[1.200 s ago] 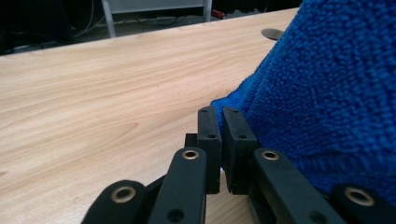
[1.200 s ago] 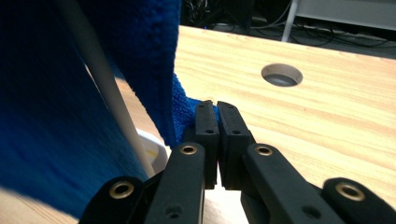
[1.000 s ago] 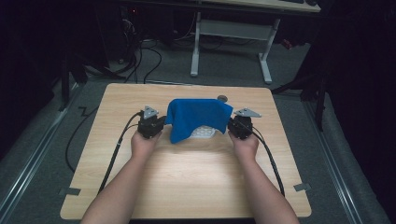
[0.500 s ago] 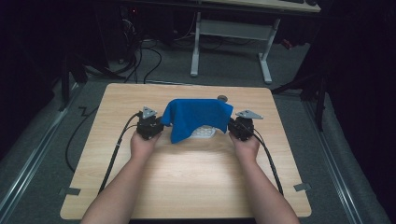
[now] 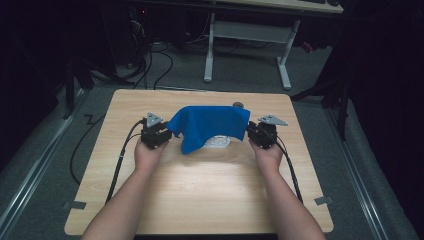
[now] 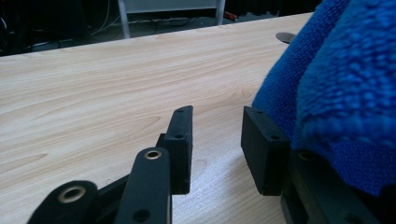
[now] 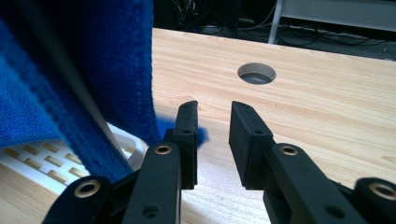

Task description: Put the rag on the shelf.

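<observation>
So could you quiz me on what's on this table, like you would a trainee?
1. True or false: the left gripper is clamped on the cloth.
2. What colour is the cloth?
3. The white tray lies: A) under the cloth, B) on the floor, C) in a hand.

Key: 1 false, its jaws stand apart with nothing between them. 2 blue. 3 A.
</observation>
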Demonstrator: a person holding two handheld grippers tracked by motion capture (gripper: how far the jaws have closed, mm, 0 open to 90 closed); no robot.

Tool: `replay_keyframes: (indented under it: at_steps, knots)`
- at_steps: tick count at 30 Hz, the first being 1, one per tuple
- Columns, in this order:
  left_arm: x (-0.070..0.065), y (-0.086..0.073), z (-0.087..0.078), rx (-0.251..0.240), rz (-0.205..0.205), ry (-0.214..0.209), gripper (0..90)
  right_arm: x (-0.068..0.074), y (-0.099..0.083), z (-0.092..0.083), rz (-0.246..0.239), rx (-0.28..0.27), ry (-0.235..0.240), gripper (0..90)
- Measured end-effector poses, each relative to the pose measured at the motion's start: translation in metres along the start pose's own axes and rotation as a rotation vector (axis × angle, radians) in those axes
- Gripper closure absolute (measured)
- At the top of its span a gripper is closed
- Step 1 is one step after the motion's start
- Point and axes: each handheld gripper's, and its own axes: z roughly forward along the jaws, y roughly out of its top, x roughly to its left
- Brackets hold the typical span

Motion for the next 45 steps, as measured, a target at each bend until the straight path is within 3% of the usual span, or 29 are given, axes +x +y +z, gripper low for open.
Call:
replay_keyframes:
  at_steps: [12, 28, 35, 42, 45]
  knots:
    - [0.005, 0.002, -0.011, 0.000, 0.018, 0.028, 65.5, -0.007, 0.003, -0.005, -0.005, 0.000, -0.017, 67.8]
    - [0.022, -0.011, -0.039, 0.000, 0.010, 0.067, 64.1, -0.010, 0.007, -0.020, -0.028, 0.009, -0.025, 57.6]
    - [0.024, -0.018, -0.055, 0.003, 0.025, 0.067, 62.3, -0.007, 0.008, -0.029, -0.066, 0.028, -0.043, 55.6]
    - [0.022, -0.025, -0.069, 0.014, 0.050, 0.062, 61.0, -0.009, 0.008, -0.041, -0.075, 0.028, -0.041, 54.0]
    - [0.020, -0.028, -0.075, 0.015, 0.056, 0.055, 60.3, -0.009, 0.005, -0.048, -0.081, -0.008, -0.045, 54.0]
